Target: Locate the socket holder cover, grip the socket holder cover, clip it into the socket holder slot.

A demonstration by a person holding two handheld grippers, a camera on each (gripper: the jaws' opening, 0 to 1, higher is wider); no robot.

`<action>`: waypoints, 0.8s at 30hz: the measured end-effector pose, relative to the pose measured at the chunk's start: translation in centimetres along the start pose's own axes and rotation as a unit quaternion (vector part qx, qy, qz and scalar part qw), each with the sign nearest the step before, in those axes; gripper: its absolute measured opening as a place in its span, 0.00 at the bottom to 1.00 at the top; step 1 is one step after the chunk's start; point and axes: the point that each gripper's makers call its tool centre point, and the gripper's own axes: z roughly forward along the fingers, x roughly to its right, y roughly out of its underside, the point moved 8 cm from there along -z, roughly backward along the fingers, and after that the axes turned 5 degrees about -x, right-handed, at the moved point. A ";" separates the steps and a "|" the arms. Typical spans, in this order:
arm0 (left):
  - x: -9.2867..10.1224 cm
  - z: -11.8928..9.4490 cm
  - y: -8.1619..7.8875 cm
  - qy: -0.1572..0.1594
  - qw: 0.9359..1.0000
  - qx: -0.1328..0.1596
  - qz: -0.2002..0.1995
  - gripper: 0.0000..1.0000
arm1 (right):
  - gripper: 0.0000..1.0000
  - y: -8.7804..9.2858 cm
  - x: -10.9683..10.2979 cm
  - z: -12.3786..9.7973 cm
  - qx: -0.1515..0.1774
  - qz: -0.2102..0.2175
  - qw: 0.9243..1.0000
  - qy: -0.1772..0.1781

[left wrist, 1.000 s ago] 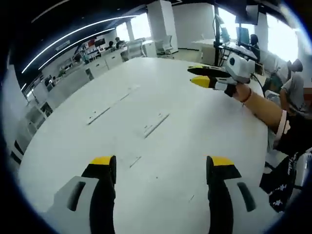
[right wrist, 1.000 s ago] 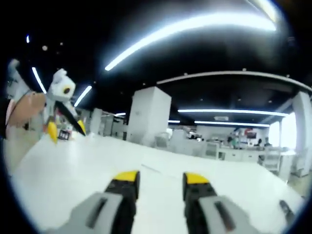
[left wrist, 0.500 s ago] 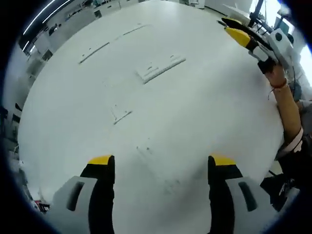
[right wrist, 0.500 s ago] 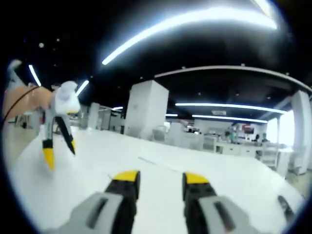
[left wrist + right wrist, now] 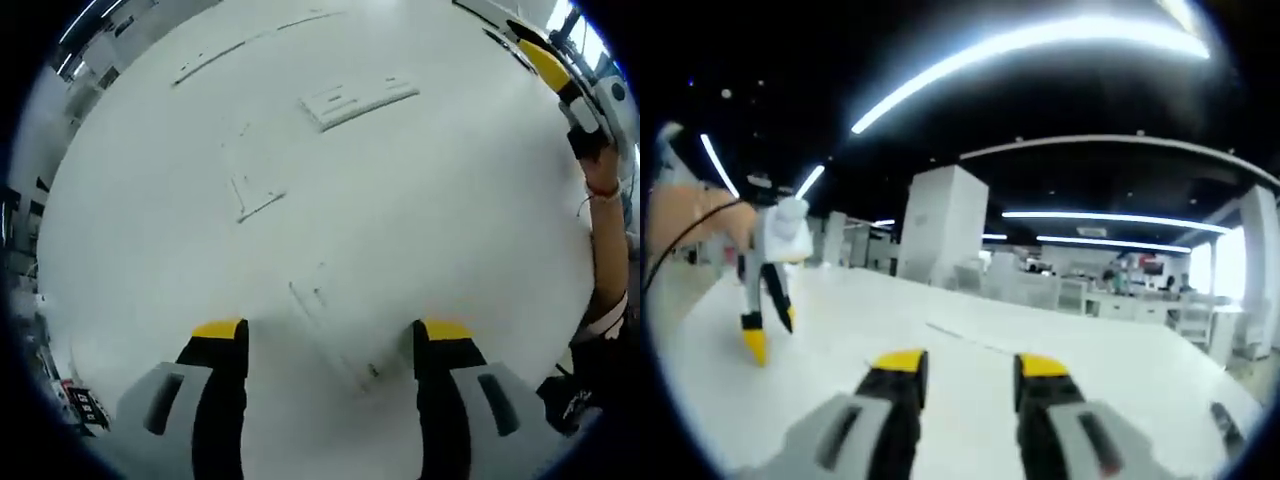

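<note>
Left gripper (image 5: 330, 335), jaws spread and empty, has dipped closer over the white table (image 5: 480, 220). Four white parts lie beyond it: nearest a socket holder cover (image 5: 318, 292), farthest a strip. Right gripper (image 5: 962, 368), jaws narrowly parted, empty.

Wide white surface (image 5: 480, 220), flat white socket holder cover (image 5: 358, 100) lying on it toward the far side, smaller thin white pieces (image 5: 255, 196) lying scattered nearer.
</note>
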 end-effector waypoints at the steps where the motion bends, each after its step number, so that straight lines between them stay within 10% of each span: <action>1: -0.1 0.0 0.1 -0.001 1.000 -0.004 -0.014 0.68 | 0.36 0.0 0.0 0.0 -0.001 -0.002 1.000 0.000; 15: 0.1 0.1 0.1 -0.002 0.995 -0.034 -0.098 0.66 | 0.36 0.1 0.3 0.0 -0.004 -0.010 1.000 -0.004; 24: 0.6 0.1 -0.4 0.000 0.996 -0.034 -0.079 0.57 | 0.36 0.2 0.5 0.2 -0.005 -0.012 1.000 -0.011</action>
